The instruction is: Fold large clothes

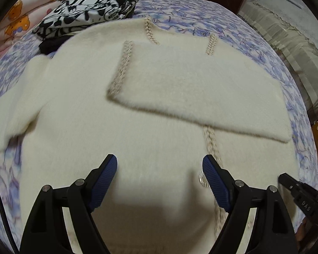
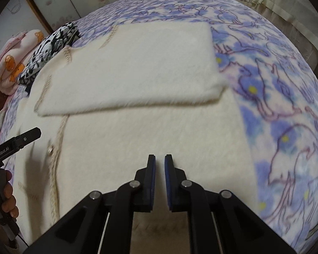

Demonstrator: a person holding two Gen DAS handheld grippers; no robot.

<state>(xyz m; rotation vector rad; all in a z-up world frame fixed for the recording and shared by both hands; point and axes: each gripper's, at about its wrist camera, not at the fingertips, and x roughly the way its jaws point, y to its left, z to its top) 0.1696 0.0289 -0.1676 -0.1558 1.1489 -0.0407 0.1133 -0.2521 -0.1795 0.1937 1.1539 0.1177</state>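
Observation:
A fluffy cream cardigan (image 1: 159, 127) with beige braided trim lies flat on the bed, front up. Its right sleeve (image 1: 190, 91) is folded across the chest; it also shows in the right wrist view (image 2: 137, 69). The other sleeve (image 1: 12, 110) lies spread out to the left. My left gripper (image 1: 160, 169) hovers open above the lower body of the cardigan, empty. My right gripper (image 2: 160, 163) hovers over the cardigan's lower right part (image 2: 159, 131) with its jaws nearly closed and nothing between them. Each gripper's tip shows at the edge of the other view.
The bed has a purple floral cover (image 2: 286, 105). A black-and-white patterned garment (image 1: 87, 10) lies folded at the far left, beside pink bedding (image 1: 21, 21). A second bed with a cream cover (image 1: 286, 31) stands to the right.

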